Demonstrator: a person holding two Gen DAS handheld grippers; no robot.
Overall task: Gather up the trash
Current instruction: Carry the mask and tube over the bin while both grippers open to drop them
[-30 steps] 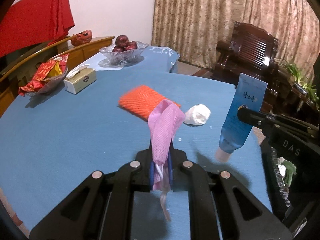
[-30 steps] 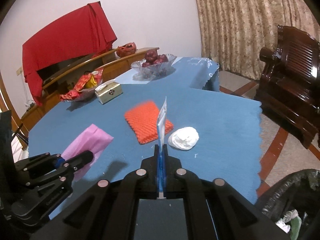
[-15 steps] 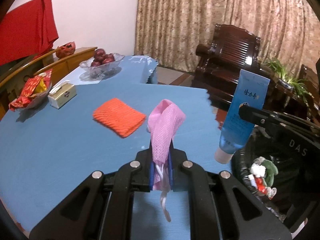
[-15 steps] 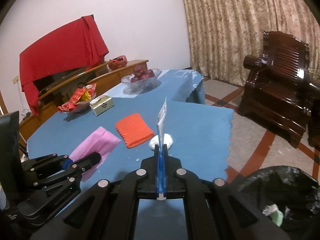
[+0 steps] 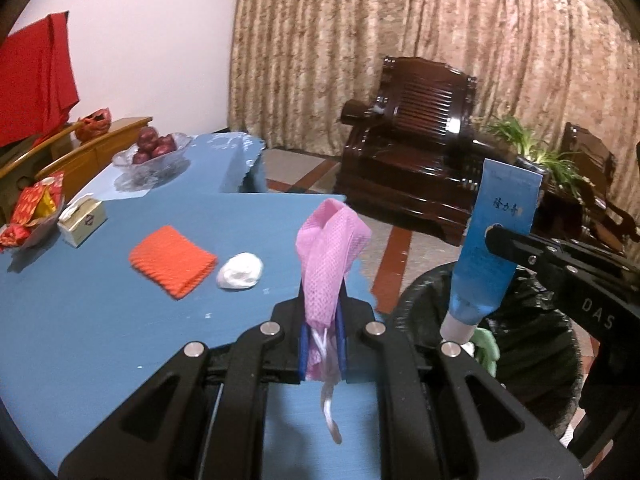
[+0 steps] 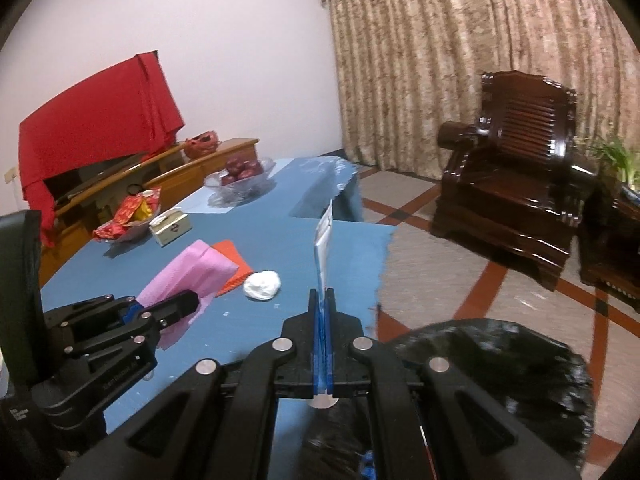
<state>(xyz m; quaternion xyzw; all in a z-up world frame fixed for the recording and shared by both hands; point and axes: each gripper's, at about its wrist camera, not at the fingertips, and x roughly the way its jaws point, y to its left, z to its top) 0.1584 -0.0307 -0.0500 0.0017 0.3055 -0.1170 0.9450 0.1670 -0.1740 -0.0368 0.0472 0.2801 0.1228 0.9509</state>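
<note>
1. Two tools hold trash: the left tool (image 5: 322,316) pinches a pink net (image 5: 330,256), and the right tool (image 6: 322,300) pinches a blue tube (image 5: 490,248).
2. Both hang near a black bin (image 5: 532,344).
3. An orange net (image 5: 173,258) and a white wad (image 5: 240,271) lie on the worktop (image 5: 100,312).

Black-lined bin (image 5: 532,344) stands just off the desk's (image 5: 80,320) near right edge, mouth unobstructed. Mid-desk, orange pad (image 5: 172,260) and white wad (image 5: 240,271) obstruct. Far left edge crowded: tissue box (image 5: 82,222), snack dish (image 5: 34,212), fruit bowl (image 5: 154,154). Armchair (image 5: 416,160) stands well beyond.
</note>
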